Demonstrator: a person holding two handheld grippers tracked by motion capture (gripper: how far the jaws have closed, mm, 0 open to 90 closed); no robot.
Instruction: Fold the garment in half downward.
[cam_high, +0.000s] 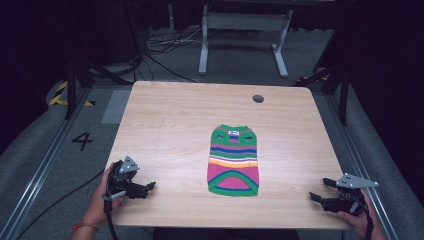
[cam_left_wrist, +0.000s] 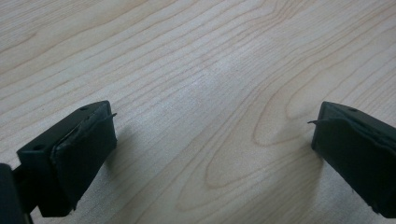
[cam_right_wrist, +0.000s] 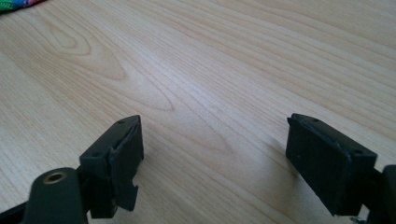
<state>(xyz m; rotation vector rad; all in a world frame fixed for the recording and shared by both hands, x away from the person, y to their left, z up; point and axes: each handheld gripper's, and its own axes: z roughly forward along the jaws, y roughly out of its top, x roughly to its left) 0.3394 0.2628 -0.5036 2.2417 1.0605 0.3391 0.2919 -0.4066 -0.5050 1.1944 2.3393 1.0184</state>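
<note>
High view, striped knitted garment (cam_high: 233, 160), woodgrain table (cam_high: 165, 130)

From my high view, the pale wooden counter (cam_high: 170, 125) is evenly and brightly lit from above, while the floor and surroundings fall into deep darkness. The picture is soft and slightly grainy, with no hard glare. The striped knitted garment (cam_high: 233, 160) casts almost no shadow. In my left claw view, a faint bright sheen crosses the wood grain, and the near jaws are blurred, throwing soft shadows. In my right claw view, the wood is sharp mid-frame; the jaws and the far top edge are out of focus.
</note>
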